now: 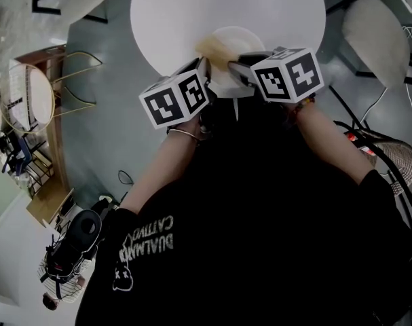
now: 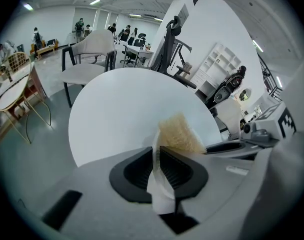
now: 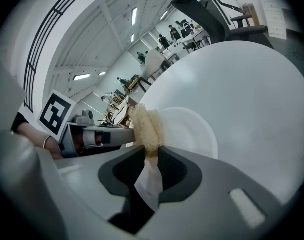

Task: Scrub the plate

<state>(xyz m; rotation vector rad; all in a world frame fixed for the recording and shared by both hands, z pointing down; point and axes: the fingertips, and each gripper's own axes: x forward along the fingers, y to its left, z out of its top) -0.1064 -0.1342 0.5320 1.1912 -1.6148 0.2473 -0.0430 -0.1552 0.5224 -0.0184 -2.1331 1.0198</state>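
I was mid-scrub. My left gripper [image 2: 159, 153] had its jaws nearly closed on the rim of the white plate [image 3: 192, 129], at the near edge of the round counter [image 1: 185, 12]. The right gripper [image 3: 150, 153] pinched a tan sponge [image 3: 144, 126] against the plate. Next, I judged, came strokes across its face. A pale chair [image 1: 372, 29] stood far right, well clear.

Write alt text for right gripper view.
The right gripper is shut on a tan scrub pad at the left edge of a white plate, with a round white table behind. The left gripper enters from the left.
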